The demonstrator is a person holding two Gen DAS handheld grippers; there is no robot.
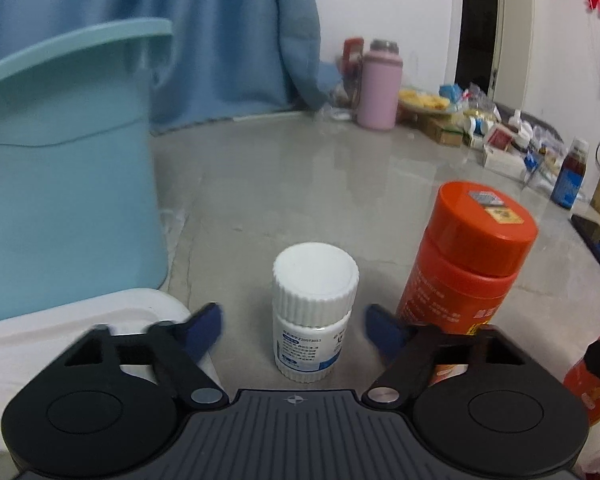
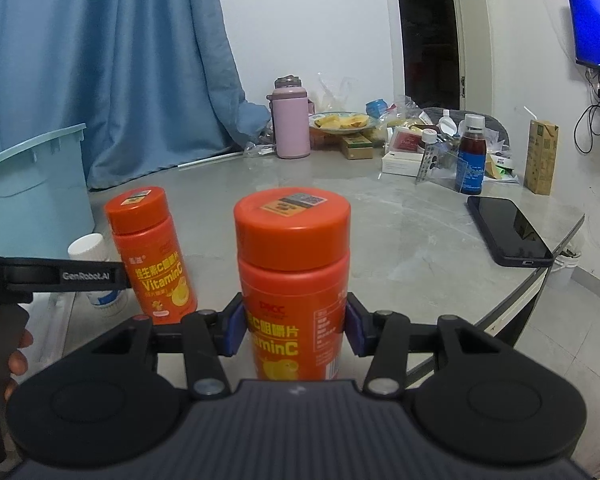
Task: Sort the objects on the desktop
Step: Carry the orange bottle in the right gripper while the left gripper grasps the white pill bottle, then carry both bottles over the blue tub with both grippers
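Note:
A small white pill bottle [image 1: 315,312] stands on the grey table between the open fingers of my left gripper [image 1: 294,328], which do not touch it. An orange Vitamin C bottle [image 1: 466,258] stands just to its right. In the right wrist view my right gripper [image 2: 294,326] is shut on a second orange Vitamin C bottle [image 2: 292,280], upright, blue pads against its sides. The first orange bottle [image 2: 150,252] stands to its left, and the white bottle [image 2: 88,250] is partly hidden behind the left gripper [image 2: 60,276].
A light blue plastic bin [image 1: 60,168] stands at the left, with a white object [image 1: 60,332] in front of it. A pink flask [image 2: 290,120], a plate of food, boxes and bottles crowd the far side. A black phone [image 2: 508,230] lies near the right edge.

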